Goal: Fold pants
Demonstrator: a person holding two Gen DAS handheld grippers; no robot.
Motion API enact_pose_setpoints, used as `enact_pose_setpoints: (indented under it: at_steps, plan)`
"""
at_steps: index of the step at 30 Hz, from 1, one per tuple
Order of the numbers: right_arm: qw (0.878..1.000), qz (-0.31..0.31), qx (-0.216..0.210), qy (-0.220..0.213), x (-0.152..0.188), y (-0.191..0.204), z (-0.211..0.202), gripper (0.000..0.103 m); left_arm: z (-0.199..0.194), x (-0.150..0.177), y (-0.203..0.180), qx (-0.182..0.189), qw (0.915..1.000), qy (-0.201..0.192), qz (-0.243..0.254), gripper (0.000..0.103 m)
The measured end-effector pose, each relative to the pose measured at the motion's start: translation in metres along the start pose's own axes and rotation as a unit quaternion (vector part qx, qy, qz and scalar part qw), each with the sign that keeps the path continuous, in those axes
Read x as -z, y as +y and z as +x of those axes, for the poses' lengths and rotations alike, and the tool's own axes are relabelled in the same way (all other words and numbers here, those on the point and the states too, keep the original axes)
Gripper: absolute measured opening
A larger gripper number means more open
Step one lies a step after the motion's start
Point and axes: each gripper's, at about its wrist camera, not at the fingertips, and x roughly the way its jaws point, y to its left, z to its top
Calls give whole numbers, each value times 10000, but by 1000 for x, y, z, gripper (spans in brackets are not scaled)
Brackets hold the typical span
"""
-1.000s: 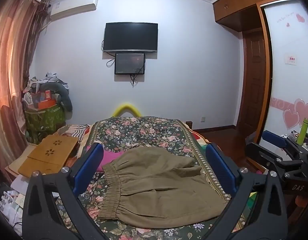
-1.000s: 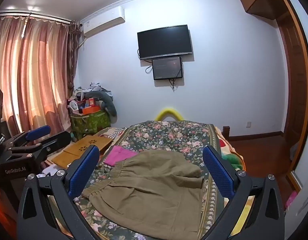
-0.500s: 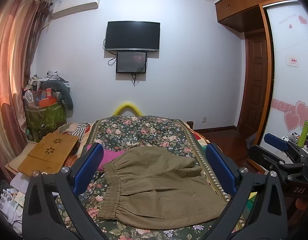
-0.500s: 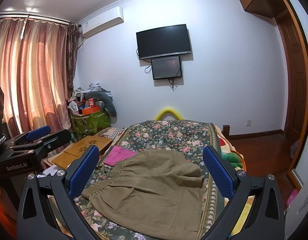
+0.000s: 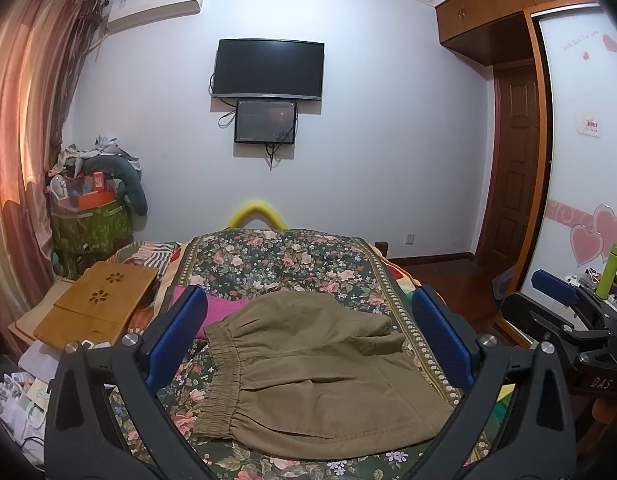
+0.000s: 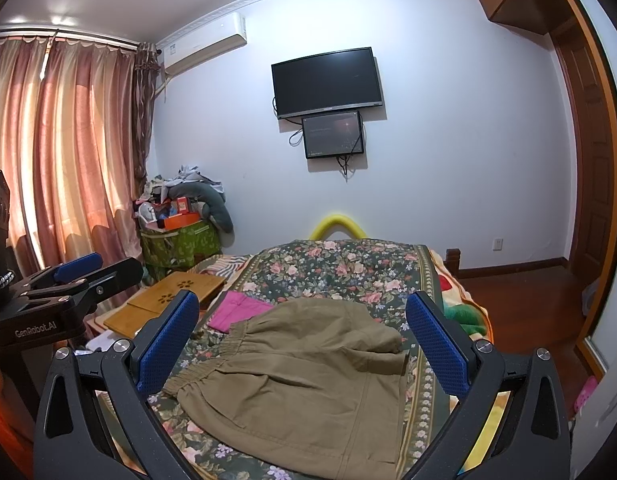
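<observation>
Both tools empty with jaws spread wide: left gripper (image 5: pixel 308 336) and right gripper (image 6: pixel 300 334) hang above the bed's near end. Khaki pants (image 5: pixel 316 368) lie already bunched on the floral bedspread (image 5: pixel 284 256), waistband left. Likely risk: pinching bedspread along with cloth, or catching one layer so the fold skews. Pink garment (image 6: pixel 238 312) touches the waistband and could drag. Wooden lap desk (image 5: pixel 96 304) beside the bed, clear of the work.
</observation>
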Motion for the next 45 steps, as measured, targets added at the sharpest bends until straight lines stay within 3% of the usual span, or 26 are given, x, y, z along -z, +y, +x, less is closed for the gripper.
enact_pose_setpoints:
  at_steps: [45]
  plan:
    - [9999, 24, 72, 67, -2, -5, 6, 103, 7, 3, 4, -35, 10000, 39, -35, 103]
